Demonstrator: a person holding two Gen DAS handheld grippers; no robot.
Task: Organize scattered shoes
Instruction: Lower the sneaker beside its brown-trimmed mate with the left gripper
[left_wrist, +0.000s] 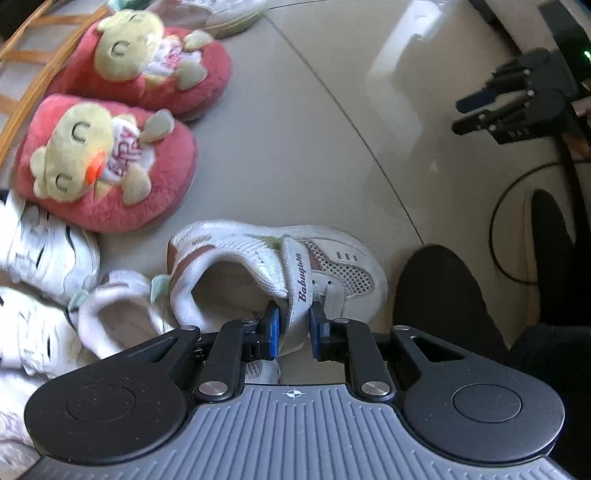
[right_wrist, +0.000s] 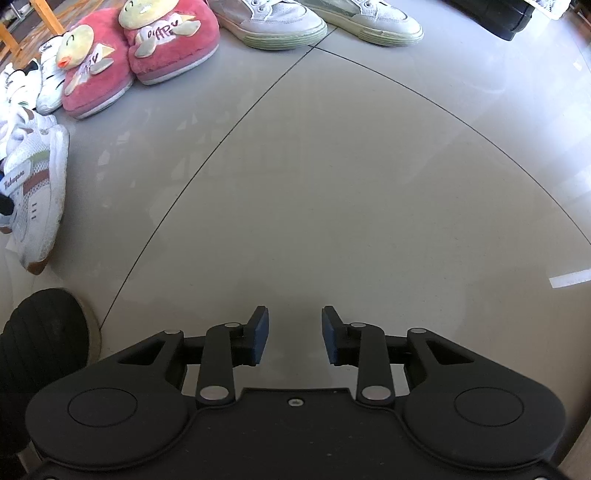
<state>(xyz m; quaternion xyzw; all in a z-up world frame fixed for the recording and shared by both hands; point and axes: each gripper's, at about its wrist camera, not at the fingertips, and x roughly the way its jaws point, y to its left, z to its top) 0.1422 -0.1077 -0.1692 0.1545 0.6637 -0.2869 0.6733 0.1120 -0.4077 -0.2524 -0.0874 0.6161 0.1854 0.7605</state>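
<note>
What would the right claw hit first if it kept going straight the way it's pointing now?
Probably just the bare floor. The right claw stands open, nothing between its pads, aimed steeply down at empty tile. The shoes lie well off to the side, so its way looks free until the floor.

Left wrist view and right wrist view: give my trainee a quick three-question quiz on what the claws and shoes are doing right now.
1. True or false: the left claw is shut on the strap side of the white child's sneaker.
2. What lies between the pads of the right claw?
A) a pink slipper
B) nothing, only the bare tiled floor
C) a shoelace
3. Fill in: the two pink plush slippers carry a stuffed ____ figure on top.

Key:
1. True; the blue pads pinch its upper at the strap.
2. B; the jaws are opening, with nothing between them.
3. Duck.
</note>
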